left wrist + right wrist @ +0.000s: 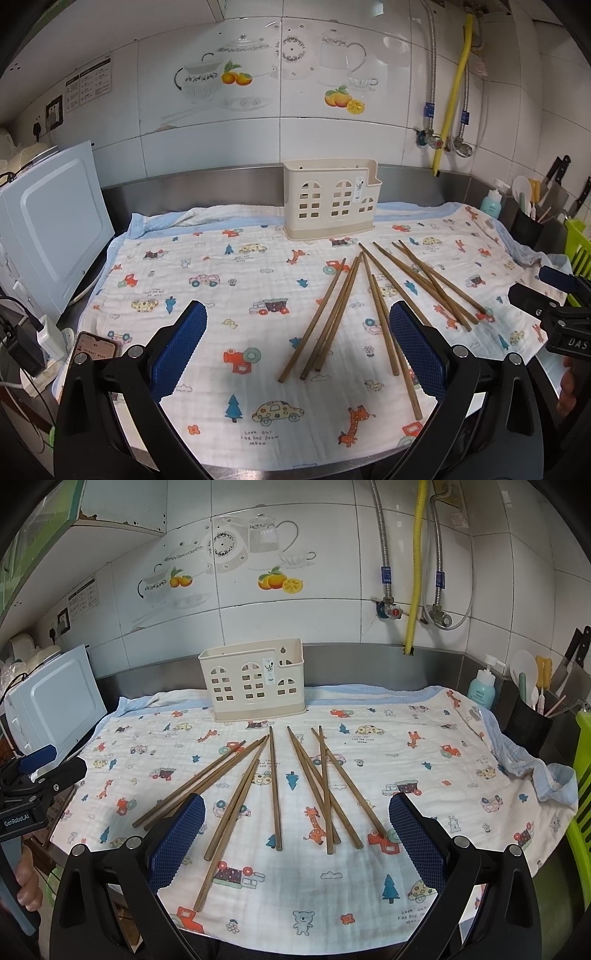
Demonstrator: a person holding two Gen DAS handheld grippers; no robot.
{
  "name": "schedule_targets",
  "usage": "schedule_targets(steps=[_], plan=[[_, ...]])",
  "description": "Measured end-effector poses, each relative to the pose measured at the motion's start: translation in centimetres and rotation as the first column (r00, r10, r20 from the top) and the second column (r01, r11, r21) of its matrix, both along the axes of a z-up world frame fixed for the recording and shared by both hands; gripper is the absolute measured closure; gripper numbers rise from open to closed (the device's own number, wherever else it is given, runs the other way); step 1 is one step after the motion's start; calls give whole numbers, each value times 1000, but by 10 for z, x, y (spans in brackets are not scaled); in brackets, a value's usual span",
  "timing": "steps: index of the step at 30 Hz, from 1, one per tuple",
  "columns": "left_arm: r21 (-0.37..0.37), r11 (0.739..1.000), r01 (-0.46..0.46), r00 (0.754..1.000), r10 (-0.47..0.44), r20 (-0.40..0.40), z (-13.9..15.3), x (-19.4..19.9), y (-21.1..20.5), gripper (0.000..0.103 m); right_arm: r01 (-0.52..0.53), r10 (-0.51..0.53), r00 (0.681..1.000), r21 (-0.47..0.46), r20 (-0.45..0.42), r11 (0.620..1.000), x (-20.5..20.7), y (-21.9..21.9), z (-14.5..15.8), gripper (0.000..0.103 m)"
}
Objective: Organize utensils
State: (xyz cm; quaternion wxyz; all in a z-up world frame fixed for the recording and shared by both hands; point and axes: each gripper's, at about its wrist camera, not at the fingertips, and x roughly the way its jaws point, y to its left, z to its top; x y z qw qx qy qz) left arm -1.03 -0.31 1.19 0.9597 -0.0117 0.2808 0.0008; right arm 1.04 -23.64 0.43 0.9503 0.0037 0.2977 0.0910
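Several brown wooden chopsticks [373,295] [275,786] lie scattered on a white cloth printed with cartoon cars [229,280] [406,753]. A cream plastic utensil holder [330,199] [255,681] with window-shaped cutouts stands upright at the cloth's far edge; whether anything is in it is hidden. My left gripper [297,350] is open above the cloth's near side, with the chopsticks mostly right of its middle. My right gripper [297,834] is open too, and the chopsticks' near ends lie between its blue pads [177,842]. Each gripper shows at the edge of the other's view.
A white microwave [51,229] [51,701] stands at the left. A phone [94,349] lies at the near left corner. At the right are a teal pump bottle [482,688], a black utensil pot [528,716], knives and a green rack [583,775]. Pipes run down the tiled wall.
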Motion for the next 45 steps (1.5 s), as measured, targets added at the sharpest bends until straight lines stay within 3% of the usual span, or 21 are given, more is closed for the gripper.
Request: schedule_targets(steps=[22,45], plan=[[-15,1000,22,1000,-22,2,-6,7,-1,5,11,-11,1000,1,-4,1000,5,-4,-5,6],[-40,998,57,997,-59,-53,-22,37,-2,5,11,-12,999,-6,-32,1000,26,-12,-20,6]])
